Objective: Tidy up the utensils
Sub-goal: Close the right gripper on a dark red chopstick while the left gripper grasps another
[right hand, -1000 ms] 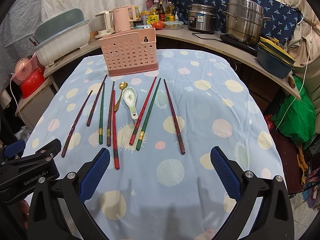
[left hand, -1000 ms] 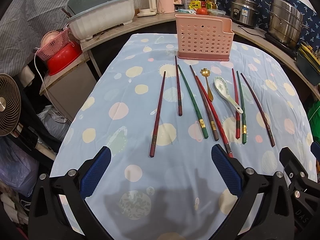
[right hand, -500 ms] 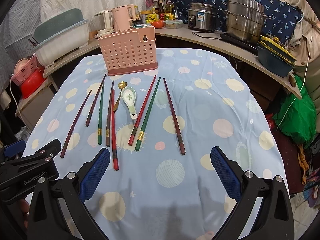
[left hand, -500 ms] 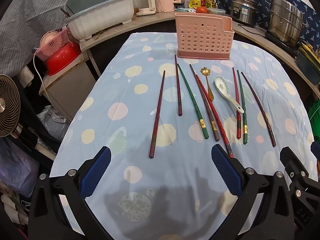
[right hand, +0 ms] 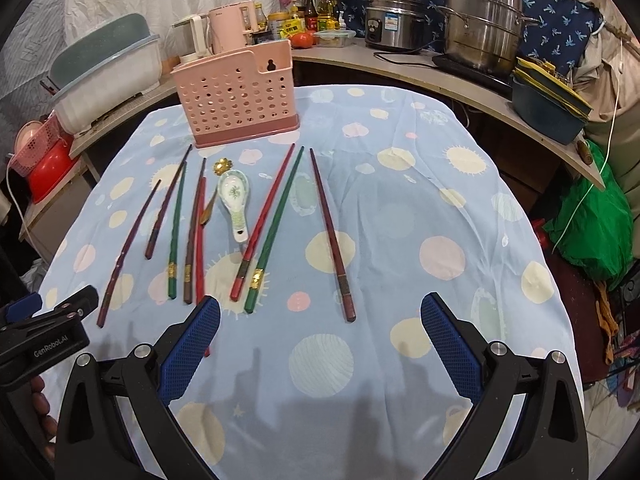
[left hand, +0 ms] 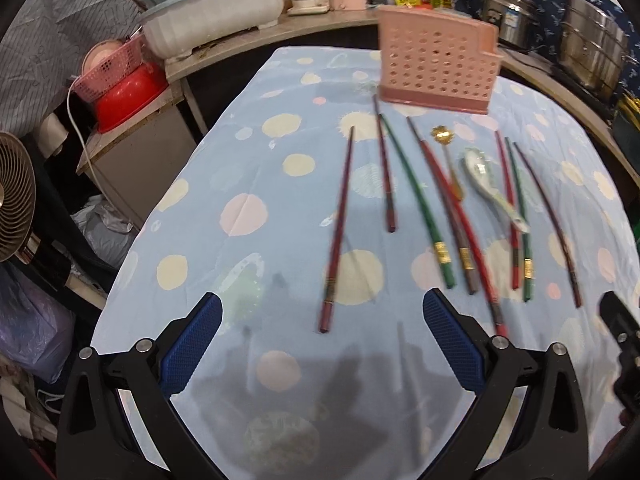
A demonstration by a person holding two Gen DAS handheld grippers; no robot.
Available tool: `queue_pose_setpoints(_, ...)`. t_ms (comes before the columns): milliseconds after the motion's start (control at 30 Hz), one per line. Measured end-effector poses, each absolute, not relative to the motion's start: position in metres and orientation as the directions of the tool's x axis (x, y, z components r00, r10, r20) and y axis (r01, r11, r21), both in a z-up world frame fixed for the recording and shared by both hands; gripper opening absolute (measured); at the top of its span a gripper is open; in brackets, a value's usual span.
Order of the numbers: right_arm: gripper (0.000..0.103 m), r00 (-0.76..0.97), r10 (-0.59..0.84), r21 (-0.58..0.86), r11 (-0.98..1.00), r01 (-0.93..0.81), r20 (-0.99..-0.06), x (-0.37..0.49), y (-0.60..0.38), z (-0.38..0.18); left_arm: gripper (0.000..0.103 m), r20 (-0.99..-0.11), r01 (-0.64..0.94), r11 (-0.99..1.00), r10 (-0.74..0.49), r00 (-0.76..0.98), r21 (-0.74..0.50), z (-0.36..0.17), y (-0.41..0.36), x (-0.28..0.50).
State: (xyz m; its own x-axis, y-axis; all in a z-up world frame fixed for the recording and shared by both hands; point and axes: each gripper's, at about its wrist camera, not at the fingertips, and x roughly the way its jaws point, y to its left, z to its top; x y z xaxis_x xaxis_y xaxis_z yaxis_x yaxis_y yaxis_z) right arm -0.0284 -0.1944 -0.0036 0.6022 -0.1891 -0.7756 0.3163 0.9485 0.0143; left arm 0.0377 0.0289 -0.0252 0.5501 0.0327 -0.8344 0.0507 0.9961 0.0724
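Observation:
Several chopsticks, dark red, green and red, lie side by side on the dotted blue tablecloth. The leftmost dark chopstick lies just ahead of my left gripper, which is open and empty. A white ceramic spoon and a small gold spoon lie among them. A pink perforated utensil holder stands at the far end. My right gripper is open and empty, near the rightmost dark chopstick.
A curved counter behind carries a white tub, kettles, a rice cooker and a steel pot. A red basin and a fan stand at the left. A green bag is at the right.
My left gripper has moved forward and a little left toward the leftmost chopstick; its view is blurred. My right gripper has edged forward slightly. The utensils have not moved.

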Motion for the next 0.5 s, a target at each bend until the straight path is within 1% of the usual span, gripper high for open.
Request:
queue_pose_setpoints(167, 0.096, 0.593, -0.19, 0.024, 0.943, 0.333, -0.782, -0.016, -0.207, -0.015, 0.096, -0.843, 0.014, 0.998, 0.046, 0.536, 0.063, -0.045, 0.047, 0.055)
queue_pose_setpoints(267, 0.095, 0.588, -0.188, 0.026, 0.942, 0.335, -0.786, -0.009, -0.212, -0.023, 0.093, -0.85, 0.014, 0.998, 0.047, 0.525, 0.063, -0.054, 0.052, 0.063)
queue_pose_setpoints(367, 0.091, 0.576, -0.183, 0.021, 0.944, 0.33, -0.796, -0.002, -0.213, -0.03, 0.085, -0.863, 0.021, 0.999, 0.023, 0.504, 0.039, -0.063, 0.053, 0.069)
queue_pose_setpoints(433, 0.087, 0.566, -0.184, 0.015, 0.945, 0.328, -0.804, 0.003, -0.214, -0.036, 0.078, -0.875, 0.034, 0.999, -0.002, 0.484, 0.017, -0.068, 0.053, 0.071)
queue_pose_setpoints(500, 0.084, 0.558, -0.177, 0.016, 0.946, 0.324, -0.811, 0.007, -0.214, -0.041, 0.074, -0.879, 0.043, 0.999, -0.017, 0.476, 0.004, -0.071, 0.052, 0.072)
